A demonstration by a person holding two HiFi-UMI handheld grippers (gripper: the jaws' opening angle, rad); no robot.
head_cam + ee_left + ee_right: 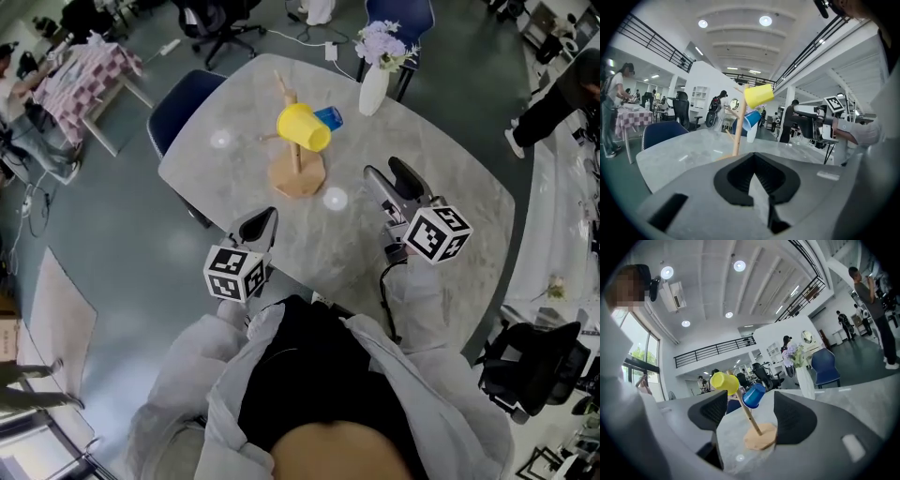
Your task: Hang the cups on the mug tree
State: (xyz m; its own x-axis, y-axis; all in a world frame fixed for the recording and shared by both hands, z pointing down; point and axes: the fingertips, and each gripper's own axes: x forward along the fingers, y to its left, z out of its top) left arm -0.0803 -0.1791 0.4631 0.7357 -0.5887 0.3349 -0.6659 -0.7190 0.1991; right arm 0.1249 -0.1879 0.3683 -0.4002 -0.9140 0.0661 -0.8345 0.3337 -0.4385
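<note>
The wooden mug tree [297, 161] stands mid-table with a yellow cup [304, 127] and a blue cup [329, 118] hanging on its pegs. Both grippers hover over the table's near edge, well short of the tree. My left gripper [257, 229] is shut and empty; in its own view the pads [753, 161] meet below the tree [738, 133], yellow cup [758, 95] and blue cup [751, 120]. My right gripper [392, 186] is open with nothing between its jaws. In its view the tree base [761, 437], yellow cup [724, 382] and blue cup [753, 396] show through the gap.
A white vase of flowers [373, 84] stands at the far edge of the grey marble table [441, 159]. Blue chairs sit at the far left [183, 98] and behind the vase [398, 14]. A person [562, 89] stands at the right.
</note>
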